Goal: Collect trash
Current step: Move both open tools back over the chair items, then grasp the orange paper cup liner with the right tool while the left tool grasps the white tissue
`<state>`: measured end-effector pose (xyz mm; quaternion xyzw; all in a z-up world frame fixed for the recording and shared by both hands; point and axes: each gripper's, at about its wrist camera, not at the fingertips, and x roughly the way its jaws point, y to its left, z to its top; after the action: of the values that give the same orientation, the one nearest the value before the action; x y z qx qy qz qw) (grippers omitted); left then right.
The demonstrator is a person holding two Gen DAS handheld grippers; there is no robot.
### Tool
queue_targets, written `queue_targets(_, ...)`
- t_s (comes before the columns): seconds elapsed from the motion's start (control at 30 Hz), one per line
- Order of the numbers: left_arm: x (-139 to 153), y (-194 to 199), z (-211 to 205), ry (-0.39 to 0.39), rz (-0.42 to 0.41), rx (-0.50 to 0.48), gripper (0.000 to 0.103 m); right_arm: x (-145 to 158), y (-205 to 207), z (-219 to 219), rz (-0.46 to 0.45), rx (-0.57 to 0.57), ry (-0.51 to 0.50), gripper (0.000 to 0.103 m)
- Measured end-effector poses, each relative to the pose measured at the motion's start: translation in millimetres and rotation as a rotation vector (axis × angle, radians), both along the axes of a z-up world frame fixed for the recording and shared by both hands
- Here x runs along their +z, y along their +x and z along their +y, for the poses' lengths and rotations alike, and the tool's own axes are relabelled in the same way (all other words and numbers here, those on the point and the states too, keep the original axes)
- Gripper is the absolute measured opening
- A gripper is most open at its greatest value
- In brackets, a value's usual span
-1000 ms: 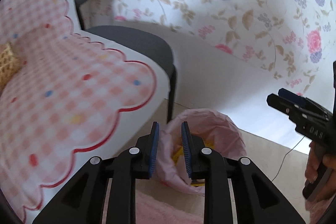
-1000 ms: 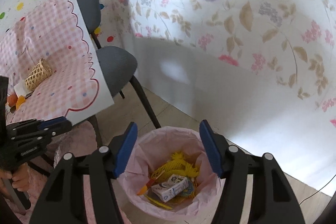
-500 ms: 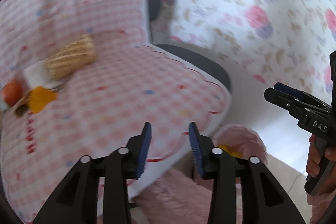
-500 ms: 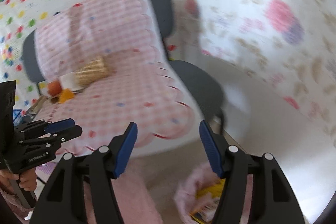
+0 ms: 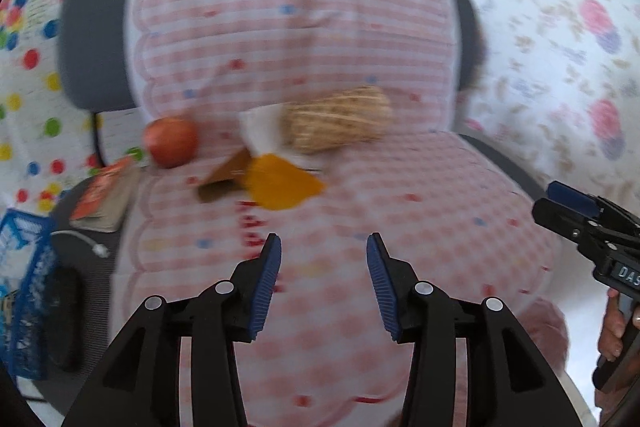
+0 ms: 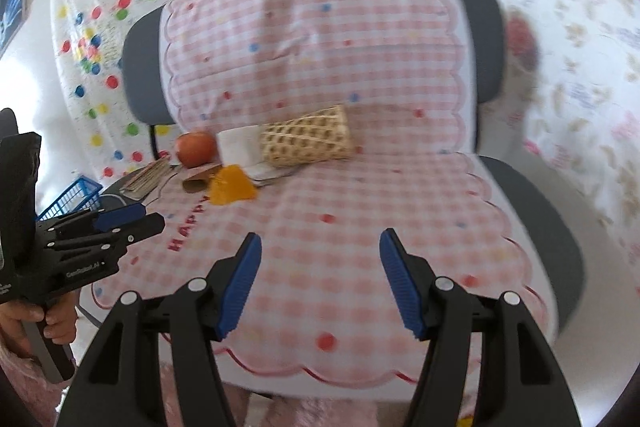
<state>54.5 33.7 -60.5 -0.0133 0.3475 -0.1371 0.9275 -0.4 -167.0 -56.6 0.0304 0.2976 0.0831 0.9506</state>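
Observation:
On the pink checked cloth (image 5: 420,211) lie an orange wrapper (image 5: 280,183), a brown paper scrap (image 5: 224,179) and a white paper (image 5: 260,127) beside a woven cone basket (image 5: 340,121). They also show in the right wrist view: orange wrapper (image 6: 232,187), brown scrap (image 6: 198,179), white paper (image 6: 238,147), basket (image 6: 308,139). My left gripper (image 5: 323,267) is open and empty, above the cloth short of the wrapper. My right gripper (image 6: 320,267) is open and empty, to the right of the left one (image 6: 128,223).
A red apple (image 5: 171,142) and a book (image 5: 102,199) lie left of the trash. A blue crate (image 5: 24,291) stands at far left. Grey chairs (image 6: 532,195) hold up the cloth. Dotted and floral sheets hang behind. A pink rug (image 5: 544,323) lies below.
Both grippers swung up and left from the pink-lined bin on the floor to face the cloth with the trash. The left jaws opened wider. The bin has left both views.

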Motion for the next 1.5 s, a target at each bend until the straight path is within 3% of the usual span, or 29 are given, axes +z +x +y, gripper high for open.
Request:
queue_targets(0.27,-16.0,30.8,43.6,0.051,0.025,0.149,0.046,-13.4,64.0,49.3,0.059,0.12,-0.008,0.061)
queue_targets(0.53,-25.1,61.4,64.9,0.054,0.048,0.2,0.046,-45.2,131.2,100.0,0.191,0.247,-0.008,0.066)
queue_targets(0.77,-31.2,75.8,72.3,0.053,0.065,0.215,0.046,-62.4,174.6,129.7,0.238,0.276,-0.072,0.071)
queue_targets(0.97,-34.5,77.2,76.0,0.051,0.077,0.226,0.046,-70.6,176.7,146.6,0.251,0.295,-0.165,0.04)
queue_targets(1.0,-34.7,76.5,76.3,0.052,0.078,0.227,0.046,-70.0,174.4,146.2,0.242,0.294,-0.171,0.028)
queue_targets(1.03,-34.9,76.2,76.7,0.053,0.079,0.229,0.046,-69.6,172.7,145.1,0.238,0.295,-0.167,0.018)
queue_targets(1.13,-34.9,75.7,75.2,0.056,0.085,0.226,0.046,-67.4,169.0,134.3,0.243,0.289,-0.137,0.004)
queue_targets(1.5,-26.1,93.0,44.9,0.066,0.06,0.132,0.045,-2.7,104.8,42.3,0.006,0.093,0.045,0.002)
